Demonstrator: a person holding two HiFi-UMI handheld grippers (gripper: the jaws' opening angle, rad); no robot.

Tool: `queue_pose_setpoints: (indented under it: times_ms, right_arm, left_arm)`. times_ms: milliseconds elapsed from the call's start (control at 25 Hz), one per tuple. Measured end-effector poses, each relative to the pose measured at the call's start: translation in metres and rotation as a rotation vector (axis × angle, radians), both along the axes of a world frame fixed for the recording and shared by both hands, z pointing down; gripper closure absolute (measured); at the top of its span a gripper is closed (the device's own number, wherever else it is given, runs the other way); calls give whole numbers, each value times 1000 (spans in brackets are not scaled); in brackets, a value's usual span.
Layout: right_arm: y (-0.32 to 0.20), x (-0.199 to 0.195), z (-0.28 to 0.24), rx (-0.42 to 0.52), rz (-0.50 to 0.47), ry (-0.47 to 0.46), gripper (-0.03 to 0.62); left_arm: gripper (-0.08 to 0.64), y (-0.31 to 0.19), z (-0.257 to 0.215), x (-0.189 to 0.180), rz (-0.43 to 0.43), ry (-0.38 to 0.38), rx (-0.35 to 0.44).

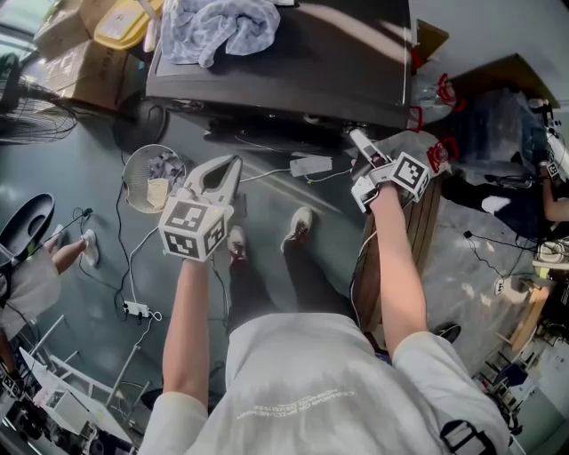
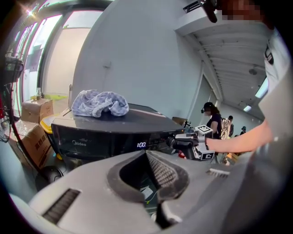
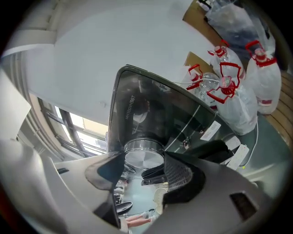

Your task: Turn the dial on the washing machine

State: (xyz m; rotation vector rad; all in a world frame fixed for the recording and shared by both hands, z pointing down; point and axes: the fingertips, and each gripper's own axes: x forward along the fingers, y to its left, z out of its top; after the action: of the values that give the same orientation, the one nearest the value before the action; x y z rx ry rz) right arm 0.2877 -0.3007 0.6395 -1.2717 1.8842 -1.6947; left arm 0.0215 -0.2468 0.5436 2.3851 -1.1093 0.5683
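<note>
The black washing machine stands in front of me with a blue-grey cloth on its lid. Its front panel shows a lit display. In the right gripper view the round silver dial sits between the two pads of my right gripper, which is shut on it. That right gripper reaches the machine's front at the right end and also shows in the left gripper view. My left gripper hangs back from the panel, shut and holding nothing.
Cardboard boxes stand left of the machine. A small round fan and power strips with cables lie on the floor. Clear jugs with red caps sit on a wooden bench at the right. Other people stand behind, to the right.
</note>
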Motion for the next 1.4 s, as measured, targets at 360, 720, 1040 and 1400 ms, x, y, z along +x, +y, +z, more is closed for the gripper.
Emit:
queue_pose_setpoints:
  times_ms: [360, 720, 1040, 1400]
  right_arm:
    - [0, -1, 1, 12, -22, -217, 308]
    - [0, -1, 2, 41, -16, -369, 308]
    - [21, -1, 2, 49, -111, -136, 307]
    - [80, 1, -53, 110, -210, 448, 310]
  left_arm:
    - [548, -1, 1, -1, -17, 15, -9]
    - [548, -4, 6, -1, -19, 19, -20]
    - [548, 1, 3, -1, 21, 7, -13]
    - [548, 13, -31, -21, 123, -26, 71]
